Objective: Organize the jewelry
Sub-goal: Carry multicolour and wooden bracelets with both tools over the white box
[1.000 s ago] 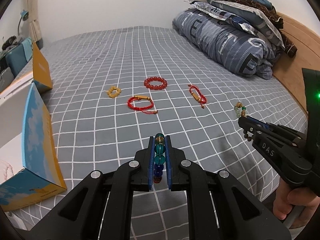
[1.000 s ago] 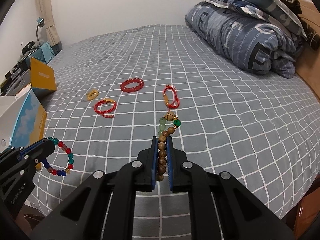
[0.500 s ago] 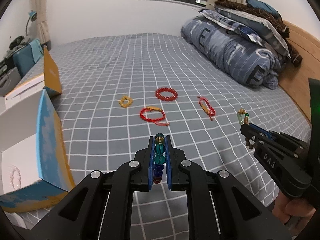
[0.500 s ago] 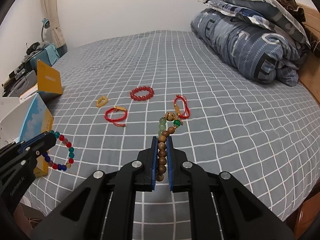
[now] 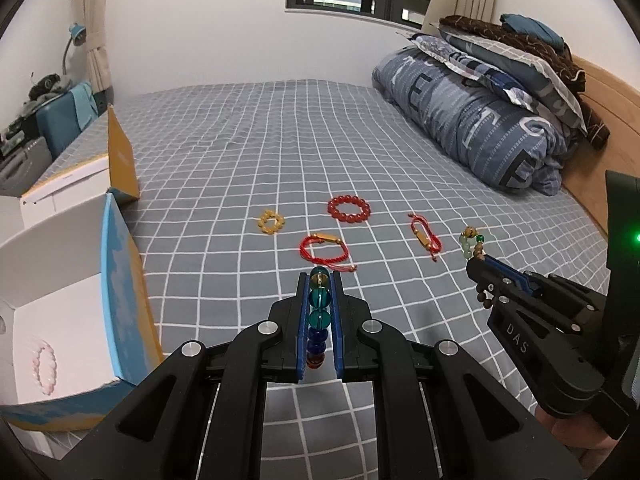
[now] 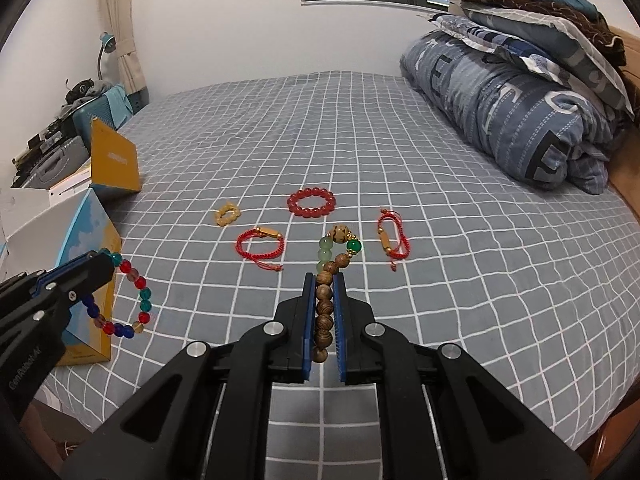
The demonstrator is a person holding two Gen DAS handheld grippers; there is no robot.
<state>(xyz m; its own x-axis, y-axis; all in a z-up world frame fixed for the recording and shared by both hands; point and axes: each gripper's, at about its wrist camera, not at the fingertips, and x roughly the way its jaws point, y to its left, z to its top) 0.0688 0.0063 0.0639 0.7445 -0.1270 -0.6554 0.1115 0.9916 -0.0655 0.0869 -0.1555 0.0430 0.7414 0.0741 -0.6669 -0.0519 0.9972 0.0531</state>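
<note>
Our left gripper (image 5: 319, 280) squeezes a bracelet of teal, blue and red glass beads (image 5: 319, 312) above the grey checked bed (image 5: 280, 152). Our right gripper (image 6: 324, 280) pinches a brown wooden bead bracelet with green stones (image 6: 326, 280). Four more bracelets lie on the bed.

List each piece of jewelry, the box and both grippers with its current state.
left gripper: shut on multicolor bead bracelet
right gripper: shut on wooden bead bracelet
red bead bracelet: lying on bed
yellow bead bracelet: lying on bed
two red cord bracelets: lying on bed
box: open, pink bracelet inside
</note>
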